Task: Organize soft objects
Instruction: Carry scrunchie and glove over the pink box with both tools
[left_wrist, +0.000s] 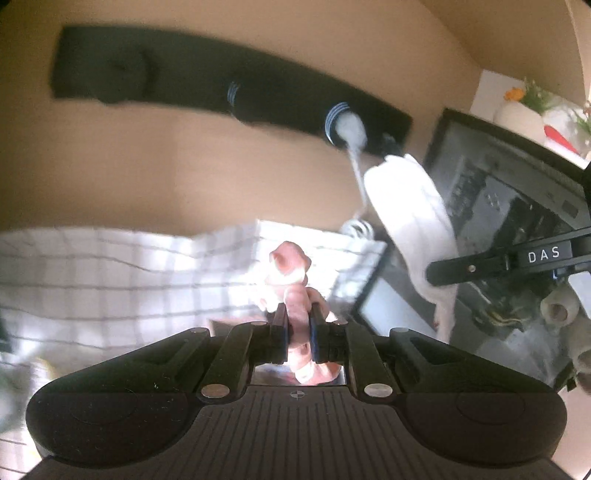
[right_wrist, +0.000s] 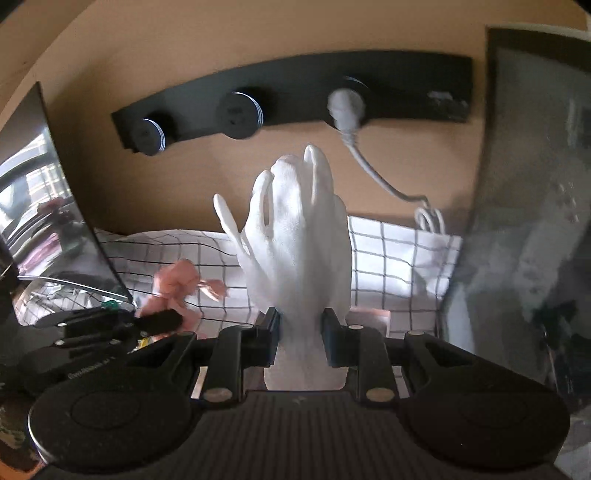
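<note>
Left gripper (left_wrist: 298, 325) clamped tight on one limp pink rubber glove (left_wrist: 295, 291); right gripper (right_wrist: 300, 336) pinching one white fabric glove (right_wrist: 295, 236), fingers upright.

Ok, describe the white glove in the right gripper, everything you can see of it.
The white glove looks like soft, thin cloth or rubbery material, creased along the palm. The right gripper is shut on its cuff end, so it stands up between the black fingers with its own fingers pointing upward, slightly splayed. Behind it lie the checked cloth and a black socket strip. From the left wrist view it hangs limp.
</note>
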